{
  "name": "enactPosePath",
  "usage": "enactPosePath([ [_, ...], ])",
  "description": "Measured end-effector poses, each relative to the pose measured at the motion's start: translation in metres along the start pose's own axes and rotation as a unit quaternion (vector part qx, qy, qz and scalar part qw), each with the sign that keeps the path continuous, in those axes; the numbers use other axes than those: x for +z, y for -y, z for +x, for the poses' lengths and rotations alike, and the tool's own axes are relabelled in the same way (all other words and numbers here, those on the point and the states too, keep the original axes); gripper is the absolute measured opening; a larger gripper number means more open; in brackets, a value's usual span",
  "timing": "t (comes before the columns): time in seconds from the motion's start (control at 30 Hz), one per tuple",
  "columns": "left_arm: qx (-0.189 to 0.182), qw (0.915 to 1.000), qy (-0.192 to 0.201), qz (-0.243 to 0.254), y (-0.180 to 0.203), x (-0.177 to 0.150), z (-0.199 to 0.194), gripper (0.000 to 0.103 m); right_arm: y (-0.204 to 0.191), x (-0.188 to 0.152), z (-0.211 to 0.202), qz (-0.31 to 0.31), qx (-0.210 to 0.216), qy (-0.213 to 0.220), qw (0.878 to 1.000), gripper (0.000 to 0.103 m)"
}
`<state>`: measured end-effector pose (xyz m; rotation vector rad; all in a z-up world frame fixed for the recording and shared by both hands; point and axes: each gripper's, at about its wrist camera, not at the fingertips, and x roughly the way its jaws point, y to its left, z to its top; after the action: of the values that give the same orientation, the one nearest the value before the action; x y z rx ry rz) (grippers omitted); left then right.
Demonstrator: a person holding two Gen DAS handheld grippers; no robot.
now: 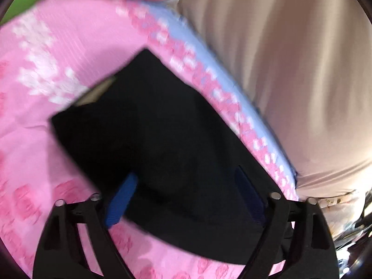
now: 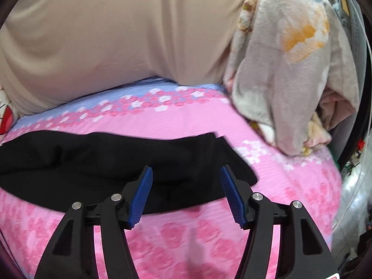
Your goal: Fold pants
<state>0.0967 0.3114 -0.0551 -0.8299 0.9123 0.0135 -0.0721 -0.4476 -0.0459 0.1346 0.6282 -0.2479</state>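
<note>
Both grippers stand open over black pants lying folded on a pink bed.

The left gripper [image 1: 183, 200] has its jaws spread with nothing pinched, the pants [image 1: 162, 139] spreading flat just ahead of and beneath its blue pads [image 1: 119, 203], likely because the cloth has been let go to settle. The right gripper [image 2: 187, 197] is likewise parted and empty, hovering at the near edge of the garment, which runs ahead and off to its left across the pink floral bedsheet [image 2: 290, 186]. The pants look matte, dark and compact, with straight edges, one corner lifted slightly, and a soft ridge along the far side. A beige curtain [image 2: 116, 34] hangs beyond.
</note>
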Motion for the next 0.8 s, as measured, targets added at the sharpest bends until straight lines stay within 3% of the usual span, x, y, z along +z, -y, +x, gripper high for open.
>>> enactPosePath([
  [0.03,0.013,0.9999,-0.004,-0.003,-0.001,0.005,0.005,0.01,-0.005,-0.004,-0.001,0.003,0.007,-0.003,1.0,0.06],
  [0.07,0.029,0.9996,-0.004,-0.002,0.0,0.012,0.003,0.006,-0.01,-0.007,-0.001,0.004,0.018,-0.009,1.0,0.06],
  [0.17,0.012,0.9985,0.044,0.028,0.012,0.016,-0.041,0.006,-0.021,-0.014,-0.005,-0.002,0.024,-0.013,1.0,0.06],
  [0.27,0.044,0.9964,0.057,0.044,0.002,0.005,-0.075,0.006,-0.026,-0.023,-0.011,-0.003,0.033,-0.02,0.999,0.06],
  [0.37,0.105,0.9929,0.012,0.054,-0.022,-0.003,-0.045,0.007,-0.019,-0.032,-0.004,0.023,0.046,-0.04,0.998,0.061],
  [0.43,0.12,0.9918,-0.009,0.043,-0.035,-0.009,-0.022,0.007,-0.012,-0.035,0.001,0.047,0.062,-0.053,0.996,0.061],
  [0.57,0.133,0.9904,0.005,0.036,-0.034,-0.011,-0.015,0.01,0.001,-0.027,0.006,0.101,0.106,-0.06,0.987,0.061],
  [0.67,0.135,0.9904,0.0,0.028,-0.034,-0.008,-0.011,0.011,0.007,-0.012,0.01,0.103,0.084,-0.058,0.989,0.061],
  [0.7,0.137,0.9901,0.001,0.032,-0.033,-0.007,-0.01,0.011,0.008,-0.007,0.011,0.094,0.06,-0.049,0.993,0.065],
  [0.73,0.137,0.9901,0.002,0.032,-0.036,-0.009,-0.01,0.011,0.011,-0.002,0.01,0.085,0.036,-0.038,0.995,0.077],
  [0.77,0.138,0.99,0.004,0.032,-0.036,-0.009,-0.011,0.011,0.014,0.006,0.012,0.072,0.005,-0.023,0.997,0.082],
  [0.8,0.14,0.9895,0.005,0.035,-0.036,-0.008,-0.01,0.011,0.019,0.011,0.018,0.066,0.001,-0.019,0.998,0.084],
])
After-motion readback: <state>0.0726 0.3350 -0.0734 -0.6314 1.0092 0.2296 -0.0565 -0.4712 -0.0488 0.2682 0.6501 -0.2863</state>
